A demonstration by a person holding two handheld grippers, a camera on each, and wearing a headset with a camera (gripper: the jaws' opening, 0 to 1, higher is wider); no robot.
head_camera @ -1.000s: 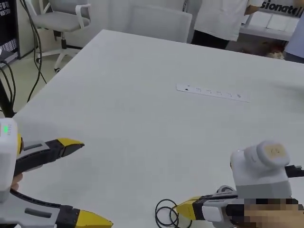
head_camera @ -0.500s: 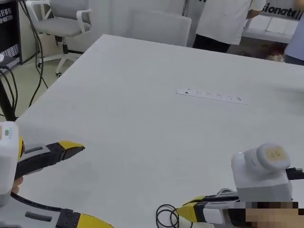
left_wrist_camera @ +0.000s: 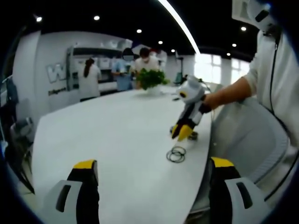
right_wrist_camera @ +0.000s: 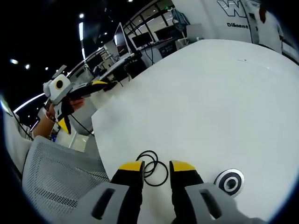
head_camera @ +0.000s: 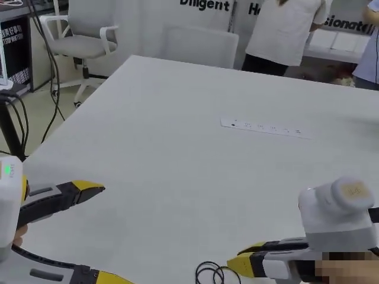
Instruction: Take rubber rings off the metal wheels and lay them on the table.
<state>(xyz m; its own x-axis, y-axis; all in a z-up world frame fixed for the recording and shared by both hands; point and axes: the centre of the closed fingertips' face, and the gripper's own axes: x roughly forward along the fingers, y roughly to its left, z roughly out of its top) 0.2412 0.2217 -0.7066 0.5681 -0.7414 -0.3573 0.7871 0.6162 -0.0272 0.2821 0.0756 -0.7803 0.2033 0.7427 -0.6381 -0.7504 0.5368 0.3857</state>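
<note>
Biggest thing here is the white table (head_camera: 177, 136), and it's pretty much bare except for a power strip (head_camera: 265, 128) lying flat out toward the far side.

My left tongs (head_camera: 103, 234) are at the near left corner. In the left gripper view (left_wrist_camera: 153, 163) the two yellow-tipped jaws are spread wide apart with nothing between them, just tabletop. They're well apart from the work.

My right tongs (head_camera: 237, 267) are at the near right edge of the table. From the right gripper view (right_wrist_camera: 157, 165) the jaws stand only a little apart, a narrow gap, and they've got hold of nothing. The left gripper view catches them too (left_wrist_camera: 183, 133), tips angled down toward the table.

The metal wheel (right_wrist_camera: 232, 181) lies flat on the table just to the right of my right tongs' tips.

The rubber rings (right_wrist_camera: 152, 170) are thin black loops lying flat on the table, overlapping each other, right in front of the right tongs' tips. In the head view the rings (head_camera: 210, 275) sit just left of those tips at the near edge. From the left side the rings (left_wrist_camera: 176, 154) look close below the right tips but not gripped.
</note>
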